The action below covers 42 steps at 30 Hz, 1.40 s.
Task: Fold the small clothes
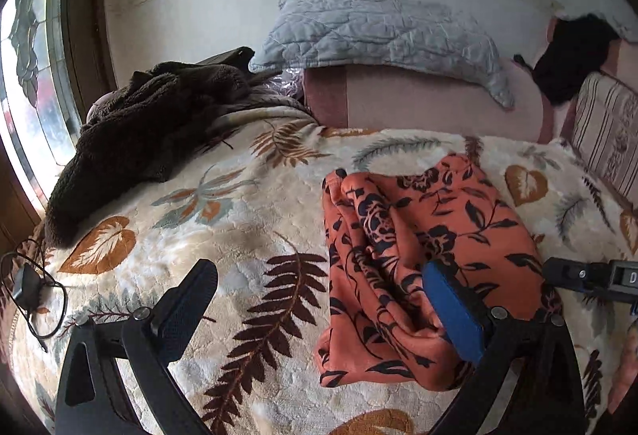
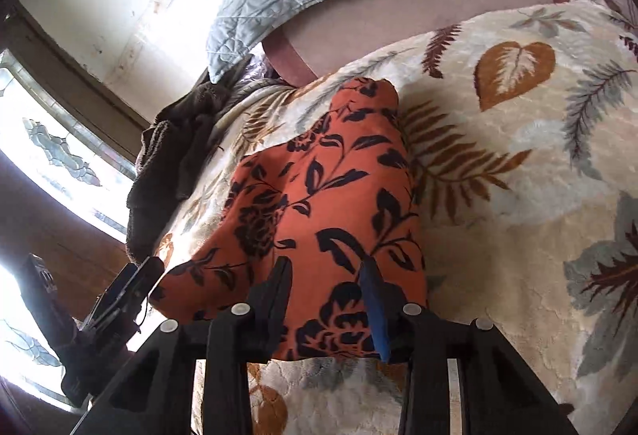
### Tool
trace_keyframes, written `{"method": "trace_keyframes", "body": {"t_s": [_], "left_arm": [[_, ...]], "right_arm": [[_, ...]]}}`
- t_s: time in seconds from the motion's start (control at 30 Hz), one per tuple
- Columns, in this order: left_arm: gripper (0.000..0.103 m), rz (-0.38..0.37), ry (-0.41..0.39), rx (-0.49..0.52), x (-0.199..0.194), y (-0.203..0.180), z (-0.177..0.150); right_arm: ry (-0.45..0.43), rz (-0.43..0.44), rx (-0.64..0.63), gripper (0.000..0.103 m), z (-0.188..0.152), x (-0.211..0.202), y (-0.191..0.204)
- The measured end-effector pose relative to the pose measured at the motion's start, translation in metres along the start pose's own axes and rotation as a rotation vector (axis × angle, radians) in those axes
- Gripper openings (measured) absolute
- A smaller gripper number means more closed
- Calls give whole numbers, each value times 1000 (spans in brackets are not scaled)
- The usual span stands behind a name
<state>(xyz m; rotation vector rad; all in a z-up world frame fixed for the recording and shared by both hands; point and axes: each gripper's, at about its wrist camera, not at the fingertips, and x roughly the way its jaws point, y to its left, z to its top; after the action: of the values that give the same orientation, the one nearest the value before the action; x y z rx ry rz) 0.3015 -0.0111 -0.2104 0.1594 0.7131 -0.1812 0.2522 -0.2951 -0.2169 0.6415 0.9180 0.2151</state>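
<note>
Garment: orange floral garment [image 1: 422,235] bunched on leaf-print blanket [image 1: 223,219].
Left gripper [image 1: 319,299]: fingers spread wide, empty.
Right gripper [image 2: 329,271]: fingers part-spread over the garment; grip unclear.

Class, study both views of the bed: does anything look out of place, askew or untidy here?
Yes. The orange floral garment lies bunched and wrinkled on the leaf-patterned blanket, its left side rumpled into ridges rather than folded flat. A dark brown fleece sits in a loose heap near the window, and a black cable trails at the blanket's edge.

Leaf-print bed blanket [image 1: 239,219] under orange garment [image 1: 418,235] (brown fleece [image 1: 131,140] beside)
</note>
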Motion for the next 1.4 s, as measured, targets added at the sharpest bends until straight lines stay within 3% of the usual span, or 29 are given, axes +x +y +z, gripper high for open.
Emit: {"method": "trace_keyframes", "body": {"t_s": [0.13,0.2,0.27,0.37,0.5,0.63,0.73,0.97,1.13,1.27,1.4], "left_arm": [[103,161,220,17,55,6,-16],[103,128,251,-60,62,22,-19],[103,134,246,-68,61,27,-21],[103,174,222,-27,59,21,-23],[103,190,213,-14,59,18,-23],[103,192,216,-9,62,17,-23],[103,192,218,-9,66,18,-22],[103,186,221,-17,67,19,-23],[103,187,222,-24,67,19,-24],[103,186,227,-32,67,18,-25],[103,181,227,-37,68,19,-24]], "right_arm": [[58,-41,-37,37,-7,30,-9],[71,-23,-35,37,-5,32,-12],[80,-11,-28,36,0,31,-14],[26,7,-53,40,13,24,-5],[-6,-28,-48,40,36,40,-2],[76,-66,-30,39,47,81,-13],[73,-98,-85,39,50,81,-2],[68,-19,-85,40,49,57,13],[148,-1,-94,40,32,56,23],[199,-52,-132,41,21,76,22],[201,-48,-139,40,21,74,23]]}}
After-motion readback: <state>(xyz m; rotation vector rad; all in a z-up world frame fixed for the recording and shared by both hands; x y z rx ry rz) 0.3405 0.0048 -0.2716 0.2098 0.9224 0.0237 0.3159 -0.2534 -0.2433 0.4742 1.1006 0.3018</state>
